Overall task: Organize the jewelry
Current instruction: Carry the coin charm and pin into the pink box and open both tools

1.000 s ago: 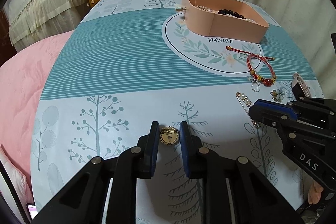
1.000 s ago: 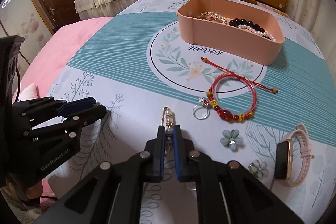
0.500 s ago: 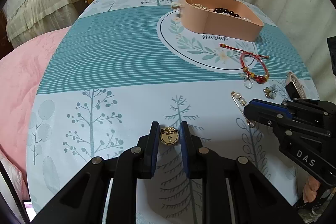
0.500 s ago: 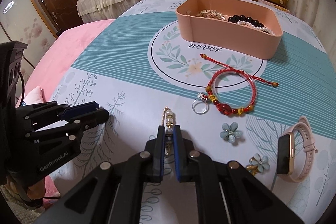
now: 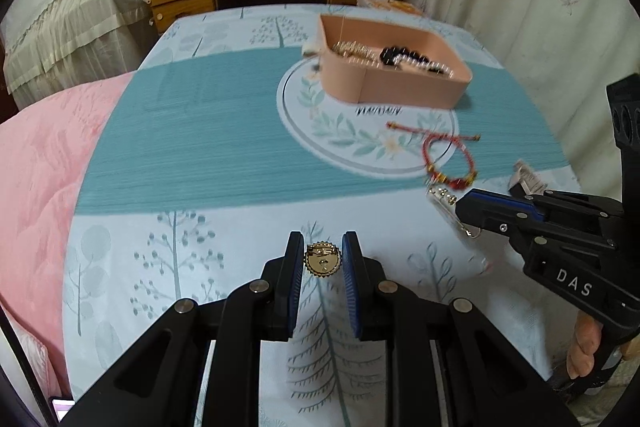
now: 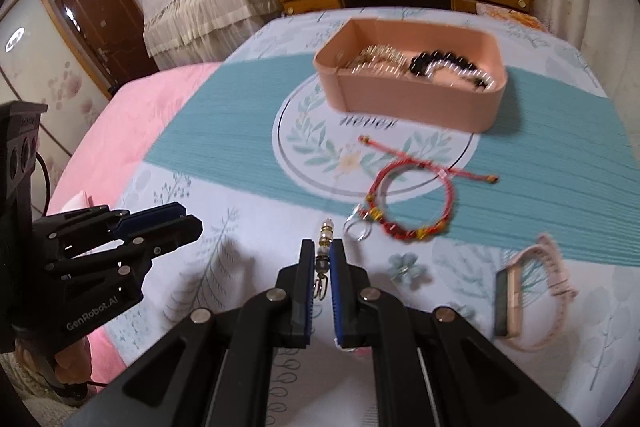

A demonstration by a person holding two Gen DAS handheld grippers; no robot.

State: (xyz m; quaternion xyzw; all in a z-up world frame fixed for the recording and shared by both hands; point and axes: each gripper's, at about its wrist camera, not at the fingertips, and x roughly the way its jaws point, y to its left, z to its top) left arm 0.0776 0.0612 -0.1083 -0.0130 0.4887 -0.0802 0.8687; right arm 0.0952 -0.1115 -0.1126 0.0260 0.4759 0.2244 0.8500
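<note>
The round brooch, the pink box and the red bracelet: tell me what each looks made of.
Round brooch: looks like polished gold-tone metal, with bright glints and a toothed edge. Pink box: probably matte plastic, with smooth, even walls and rounded corners, though the frames are blurred. Red bracelet: braided red cord with red and gold-coloured beads; whether the beads are glass or plastic cannot be told.

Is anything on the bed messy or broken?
Nothing looks broken. The red bracelet, silver ring, blue flower and pink watch lie scattered loose outside the pink box, still unsorted.
</note>
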